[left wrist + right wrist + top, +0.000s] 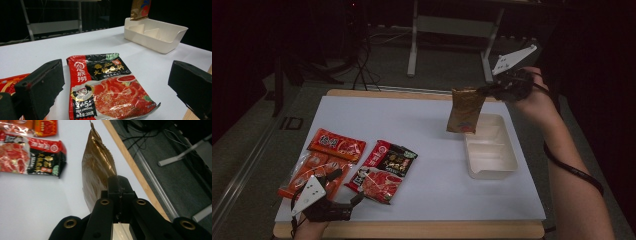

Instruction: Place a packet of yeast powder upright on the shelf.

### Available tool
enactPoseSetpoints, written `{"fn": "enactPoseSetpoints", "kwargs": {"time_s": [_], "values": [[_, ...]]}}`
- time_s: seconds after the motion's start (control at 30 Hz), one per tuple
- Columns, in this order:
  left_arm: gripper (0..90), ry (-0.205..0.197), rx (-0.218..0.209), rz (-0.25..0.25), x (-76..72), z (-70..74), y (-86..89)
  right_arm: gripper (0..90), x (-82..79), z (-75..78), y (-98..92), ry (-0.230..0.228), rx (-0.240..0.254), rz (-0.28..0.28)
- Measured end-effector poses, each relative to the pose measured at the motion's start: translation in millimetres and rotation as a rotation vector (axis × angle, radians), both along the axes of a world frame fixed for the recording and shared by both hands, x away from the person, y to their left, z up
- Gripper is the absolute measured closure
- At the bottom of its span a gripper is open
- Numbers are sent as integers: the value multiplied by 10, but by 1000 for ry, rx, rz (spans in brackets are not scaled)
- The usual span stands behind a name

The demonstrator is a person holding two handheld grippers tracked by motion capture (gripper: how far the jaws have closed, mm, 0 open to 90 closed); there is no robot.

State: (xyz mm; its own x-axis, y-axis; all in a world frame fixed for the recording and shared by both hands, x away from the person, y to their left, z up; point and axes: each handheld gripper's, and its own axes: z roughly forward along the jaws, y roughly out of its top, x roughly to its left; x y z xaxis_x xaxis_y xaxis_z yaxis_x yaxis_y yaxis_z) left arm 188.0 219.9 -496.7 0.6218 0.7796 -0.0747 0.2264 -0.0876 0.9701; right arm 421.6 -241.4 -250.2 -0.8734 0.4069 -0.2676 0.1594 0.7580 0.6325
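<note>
R gripper (490, 90) is clamped on the top edge of a crinkly brown-gold foil packet (464, 111), which hangs above the far end of the white plastic divided tray (492, 165). L gripper (358, 196), jaws spread w/ nothing between, sits near the table's front-left corner, just before the red-black glossy sauce pouch (110, 87).

Food packets: four in total. Three red packets (336, 145) (310, 173) (383, 170) lie near left; one gold packet (464, 111) far right. White tray (507, 164): one. Handheld grippers: two.
</note>
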Motion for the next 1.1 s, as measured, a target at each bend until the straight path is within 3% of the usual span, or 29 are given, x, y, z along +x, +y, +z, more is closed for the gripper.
{"fn": "enactPoseSetpoints", "kwargs": {"time_s": [0.47,0.77,1.1], "values": [[11,4,-2,8,-28,-8,8,900,227,-31,-250,-34,-13,-88],[11,8,7,20,-52,-14,4,900,398,-133,-416,-35,3,-136],[11,10,8,37,-91,-19,33,900,597,-345,-477,-48,-48,-183]]}}
